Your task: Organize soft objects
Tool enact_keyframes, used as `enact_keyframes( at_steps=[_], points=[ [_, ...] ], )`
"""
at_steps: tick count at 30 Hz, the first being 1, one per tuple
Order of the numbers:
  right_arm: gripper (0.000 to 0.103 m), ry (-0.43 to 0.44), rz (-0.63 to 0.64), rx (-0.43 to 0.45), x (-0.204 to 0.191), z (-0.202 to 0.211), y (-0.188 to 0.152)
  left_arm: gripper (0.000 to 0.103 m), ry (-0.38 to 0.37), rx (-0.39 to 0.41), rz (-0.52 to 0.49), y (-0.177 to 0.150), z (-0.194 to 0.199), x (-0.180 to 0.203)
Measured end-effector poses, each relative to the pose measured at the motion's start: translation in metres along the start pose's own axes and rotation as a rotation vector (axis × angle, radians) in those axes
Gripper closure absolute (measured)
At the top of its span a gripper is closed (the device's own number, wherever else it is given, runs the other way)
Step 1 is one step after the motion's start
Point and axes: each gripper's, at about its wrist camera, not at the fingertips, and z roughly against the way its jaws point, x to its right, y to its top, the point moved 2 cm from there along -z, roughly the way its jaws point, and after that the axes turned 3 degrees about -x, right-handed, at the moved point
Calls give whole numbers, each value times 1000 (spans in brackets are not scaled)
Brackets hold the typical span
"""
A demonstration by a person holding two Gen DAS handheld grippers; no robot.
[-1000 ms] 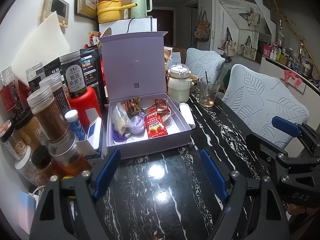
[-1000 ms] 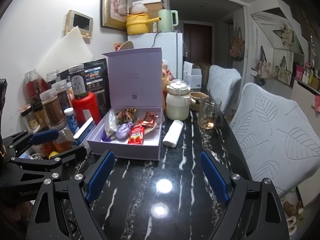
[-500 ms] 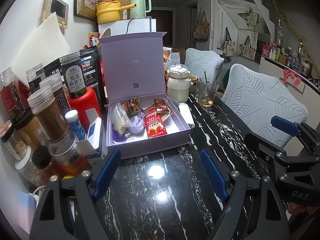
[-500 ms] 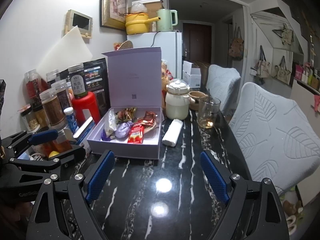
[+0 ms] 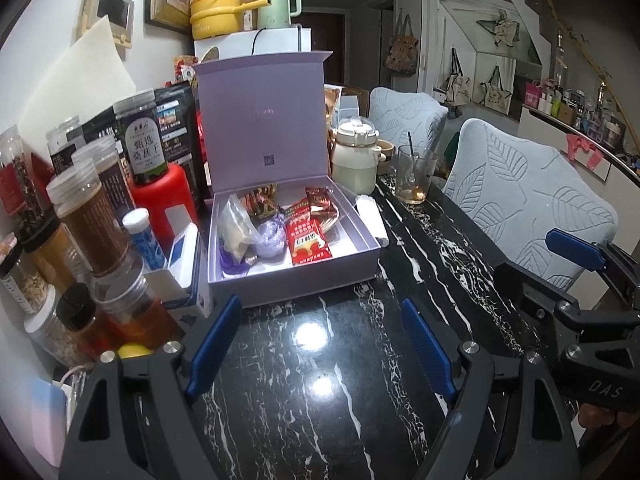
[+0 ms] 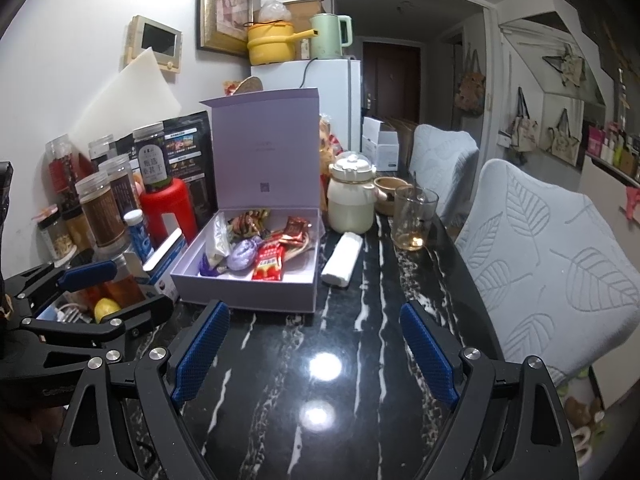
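A lived-in home dining corner: behind the black marble surface (image 6: 340, 360) stands a white fridge (image 6: 332, 100) topped with a yellow pot (image 6: 272, 42); food jars (image 5: 90, 216) crowd its left, cushioned chairs (image 6: 552, 264) its right.

Black marble table (image 5: 344, 392): jars (image 5: 86, 220) and red canister (image 5: 164, 196) crowd left edge; cream pot (image 6: 351, 204) and glass (image 6: 414, 216) with spoon stand farther back, two leaf-pattern chairs (image 6: 552, 272) along right side; yellow pan (image 6: 272, 42) and green kettle (image 6: 330, 36) atop fridge (image 6: 332, 100).
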Motion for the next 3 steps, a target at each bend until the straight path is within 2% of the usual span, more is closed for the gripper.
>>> enact_keyframes(
  at_steps=[3],
  points=[
    [15, -1, -4, -13, 1, -4, -2, 21, -9, -17, 14, -3, -4, -2]
  ],
)
